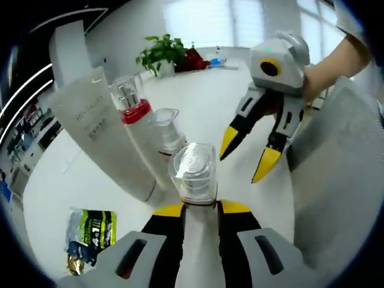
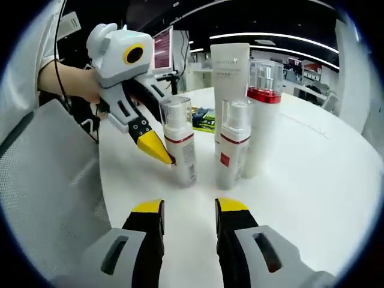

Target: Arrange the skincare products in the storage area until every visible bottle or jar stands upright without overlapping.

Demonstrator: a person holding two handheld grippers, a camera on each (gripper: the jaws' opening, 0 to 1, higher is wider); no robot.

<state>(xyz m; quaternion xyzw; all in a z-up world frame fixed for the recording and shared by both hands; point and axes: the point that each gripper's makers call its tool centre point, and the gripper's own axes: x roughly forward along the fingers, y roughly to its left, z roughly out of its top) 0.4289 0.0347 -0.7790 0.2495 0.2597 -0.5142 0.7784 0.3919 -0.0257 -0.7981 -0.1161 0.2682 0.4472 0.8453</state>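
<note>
On the white round table [image 2: 312, 162], left gripper [image 2: 157, 151] pinching a clear-capped pump bottle [image 2: 179, 141]; right gripper [image 2: 188, 211] spread, empty.

The left gripper view looks along its own jaws, very close behind a small bottle [image 1: 193, 171] whose clear cap sits at centre, just above the jaw tips. It faces across the white table [image 1: 204, 108] toward bright windows and a plant [image 1: 161, 53] at 12 o'clock.

The right gripper view sits farther back, low over the table [image 2: 312, 162], facing an office interior with the bottle row ahead, near centre.

Both views share the same bottles: the small bottle [image 2: 179, 141], the red-collared bottle [image 1: 133, 105] [image 2: 262, 114] and the tall tube [image 1: 99, 135] [image 2: 229, 84]. Each sees the other gripper: the right gripper [image 1: 247, 153] at 2 o'clock, the left gripper [image 2: 163, 152] at 10 o'clock.
</note>
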